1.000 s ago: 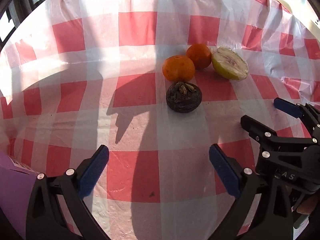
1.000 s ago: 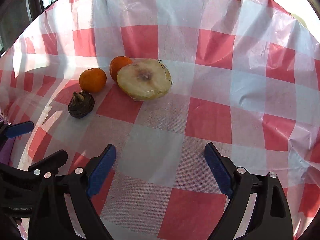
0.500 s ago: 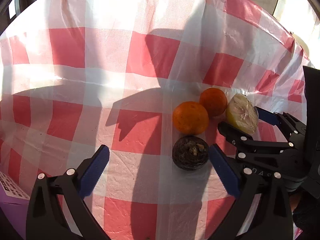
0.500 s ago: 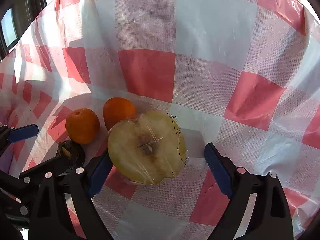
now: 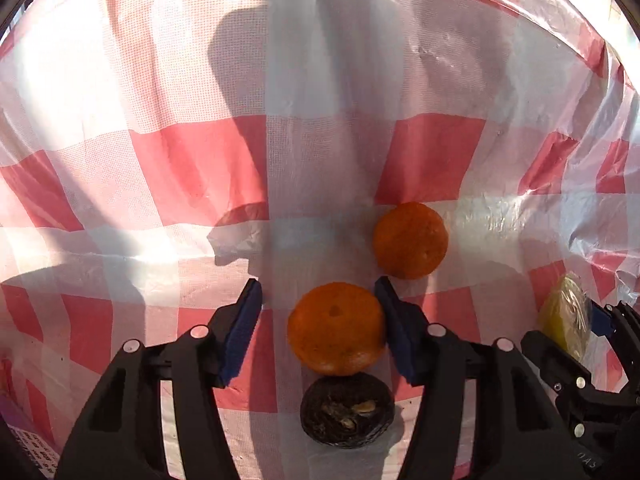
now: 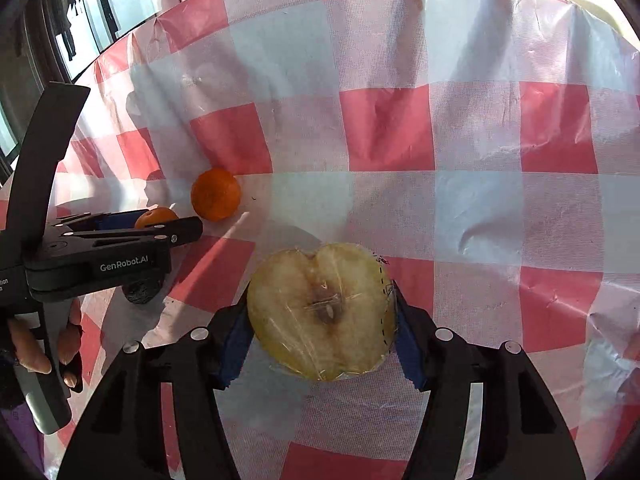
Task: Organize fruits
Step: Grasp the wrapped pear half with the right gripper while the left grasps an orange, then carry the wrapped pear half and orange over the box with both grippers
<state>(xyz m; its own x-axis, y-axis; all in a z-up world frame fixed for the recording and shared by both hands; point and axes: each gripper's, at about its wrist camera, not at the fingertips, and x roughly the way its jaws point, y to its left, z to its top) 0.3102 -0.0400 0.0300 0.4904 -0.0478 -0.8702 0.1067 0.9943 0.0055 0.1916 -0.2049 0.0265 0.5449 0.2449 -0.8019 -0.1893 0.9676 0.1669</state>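
On the red-and-white checked cloth (image 5: 160, 184) lie two oranges, a dark round fruit and a film-wrapped apple half. My left gripper (image 5: 318, 284) has closed in around the nearer orange (image 5: 336, 328). Its right pad is on the fruit's side and its left pad is close by the other side. The dark fruit (image 5: 346, 410) lies just under that orange, and the second orange (image 5: 410, 240) sits beyond, to the right. My right gripper (image 6: 320, 300) is closing on the apple half (image 6: 324, 312), cut face up, with both blue pads at its edges. The left gripper (image 6: 172, 222) shows at the left.
A purple box corner (image 5: 24, 440) sits at the lower left. A person's hand (image 6: 36, 344) holds the left gripper's handle. Dark windows (image 6: 100, 8) lie beyond the cloth's far left edge. The cloth is wrinkled at the right (image 6: 480, 240).
Both grippers moved forward onto the fruit. The left jaws narrowed from wide open around the nearer orange. The right jaws narrowed onto the apple half.
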